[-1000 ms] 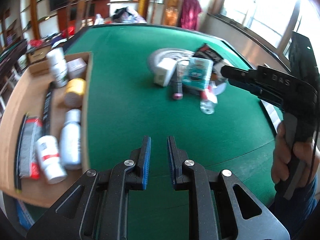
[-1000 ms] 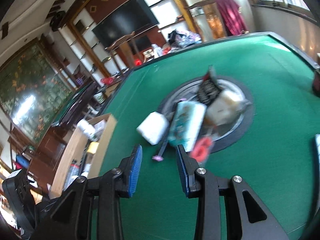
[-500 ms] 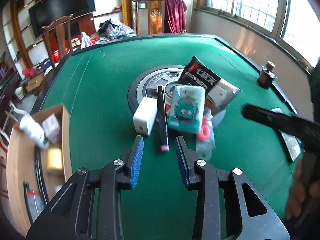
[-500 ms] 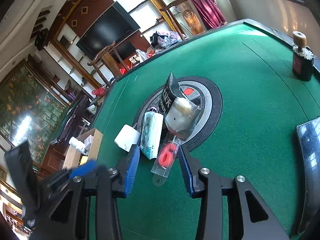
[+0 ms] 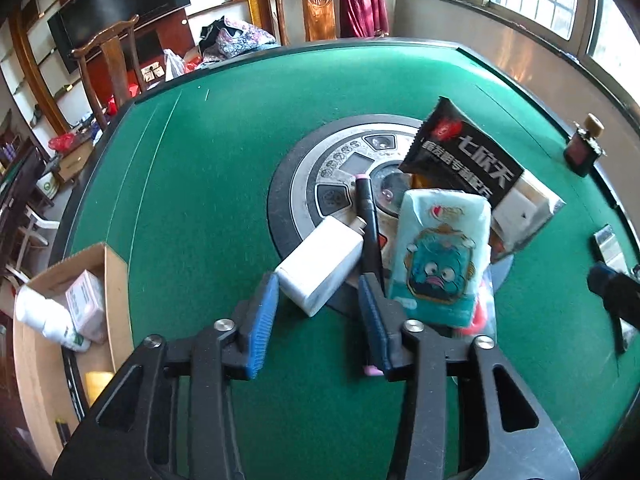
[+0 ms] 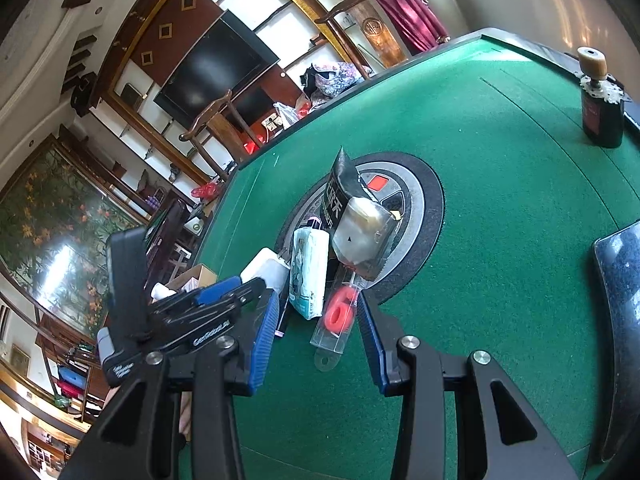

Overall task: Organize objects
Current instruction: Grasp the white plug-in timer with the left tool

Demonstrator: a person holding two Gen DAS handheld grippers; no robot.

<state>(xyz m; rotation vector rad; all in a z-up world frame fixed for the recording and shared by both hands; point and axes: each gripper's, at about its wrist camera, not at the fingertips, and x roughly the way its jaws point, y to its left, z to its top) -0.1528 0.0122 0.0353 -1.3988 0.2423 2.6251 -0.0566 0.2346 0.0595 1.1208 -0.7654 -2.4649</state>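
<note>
A pile lies at the table's round centre panel (image 5: 332, 168): a white box (image 5: 320, 266), a black pen (image 5: 370, 232), a teal tissue pack (image 5: 440, 256), a black snack bag (image 5: 460, 156) and a clear pack with a red ring (image 6: 338, 316). My left gripper (image 5: 318, 320) is open, its fingers on either side of the white box's near corner. My right gripper (image 6: 318, 340) is open, with the red-ring pack between its fingers. The tissue pack (image 6: 310, 272) and snack bag (image 6: 340, 196) also show in the right wrist view.
A cardboard box (image 5: 116, 280) at the table's left edge holds white bottles and small packs. A dark bottle with a cork (image 6: 600, 104) stands at the far right rim. A dark tray (image 6: 620, 292) sits at the right edge. Chairs stand beyond the table.
Both grippers have moved in toward the pile. The left gripper has opened wider and now brackets the white box. The right gripper has closed in around the red-ring pack.
</note>
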